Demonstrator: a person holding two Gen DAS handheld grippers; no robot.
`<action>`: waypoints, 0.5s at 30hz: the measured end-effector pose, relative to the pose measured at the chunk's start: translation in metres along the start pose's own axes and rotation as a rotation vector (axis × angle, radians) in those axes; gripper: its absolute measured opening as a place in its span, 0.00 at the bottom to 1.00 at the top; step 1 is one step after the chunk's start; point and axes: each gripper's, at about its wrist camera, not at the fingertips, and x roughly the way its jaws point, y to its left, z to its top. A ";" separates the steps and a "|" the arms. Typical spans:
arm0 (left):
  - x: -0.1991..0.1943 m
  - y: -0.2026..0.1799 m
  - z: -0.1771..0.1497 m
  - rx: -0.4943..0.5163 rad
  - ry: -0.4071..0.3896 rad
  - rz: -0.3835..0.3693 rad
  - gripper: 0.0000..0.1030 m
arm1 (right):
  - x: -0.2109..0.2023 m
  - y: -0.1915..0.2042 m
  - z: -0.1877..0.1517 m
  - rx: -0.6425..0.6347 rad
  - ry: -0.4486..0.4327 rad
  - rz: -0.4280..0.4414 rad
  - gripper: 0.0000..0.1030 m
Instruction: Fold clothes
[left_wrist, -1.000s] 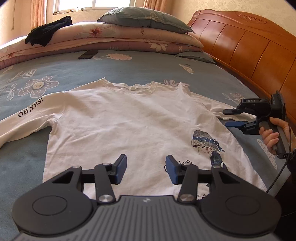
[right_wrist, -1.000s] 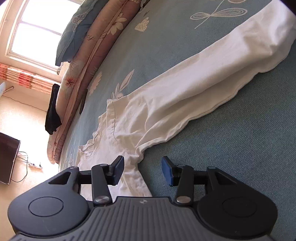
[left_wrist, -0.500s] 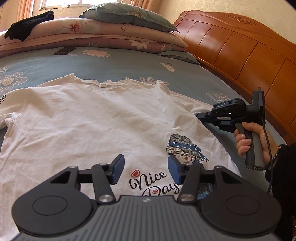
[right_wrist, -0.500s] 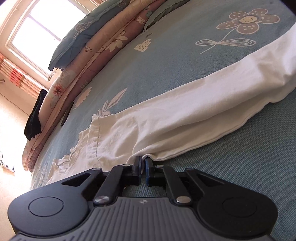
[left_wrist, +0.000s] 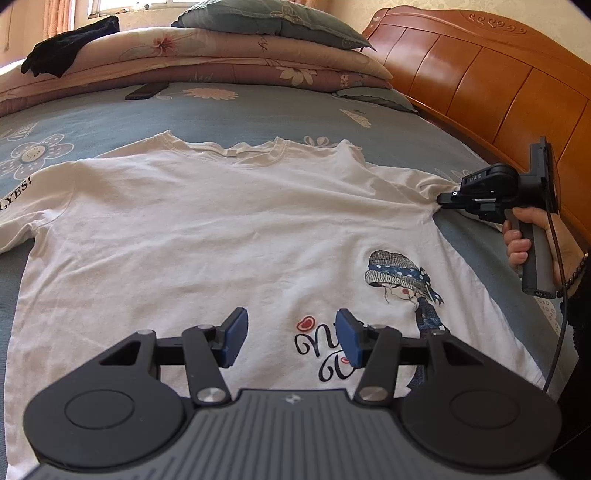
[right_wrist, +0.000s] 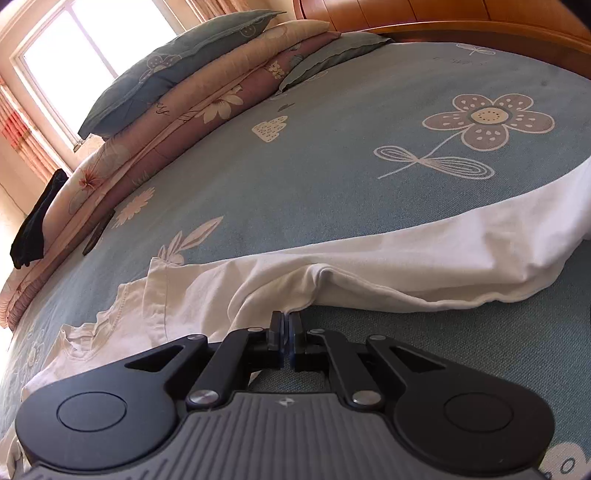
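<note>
White fabric of a long-sleeved T-shirt (left_wrist: 207, 236) is spread front-up across a blue flowered bedsheet (left_wrist: 258, 110), its collar toward the stacked quilts (left_wrist: 236, 55) and pillow (left_wrist: 273, 22), its printed girl figure (left_wrist: 402, 273) and script lettering near the lower hem. The left gripper (left_wrist: 288, 339) is held over the lower front of the shirt, its blue pads standing about half apart with only the shirt surface seen below them; nothing is gripped. The right gripper (right_wrist: 285, 332) is seen pressed shut, with the edge of the shirt's sleeve (right_wrist: 424, 258) pinched at its tips near the underarm; the fabric is drawn up into a small ridge just beyond the pads. In the left wrist view that gripper is seen at the shirt's far right side, held by a hand (left_wrist: 524, 240). A dark garment (left_wrist: 70, 55) is draped on the quilts, and a phone (left_wrist: 147, 90) lies on the sheet below them. A wooden headboard (left_wrist: 498, 81) borders the bed.
</note>
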 end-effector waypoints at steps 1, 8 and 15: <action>0.000 0.002 -0.001 -0.004 0.008 0.005 0.51 | 0.000 -0.003 -0.001 0.012 0.016 0.006 0.06; -0.012 0.009 -0.004 -0.027 0.027 0.029 0.54 | -0.047 -0.002 -0.016 -0.036 0.110 0.114 0.29; -0.021 -0.001 -0.014 -0.040 0.086 0.007 0.64 | -0.099 0.014 -0.066 -0.211 0.152 0.086 0.46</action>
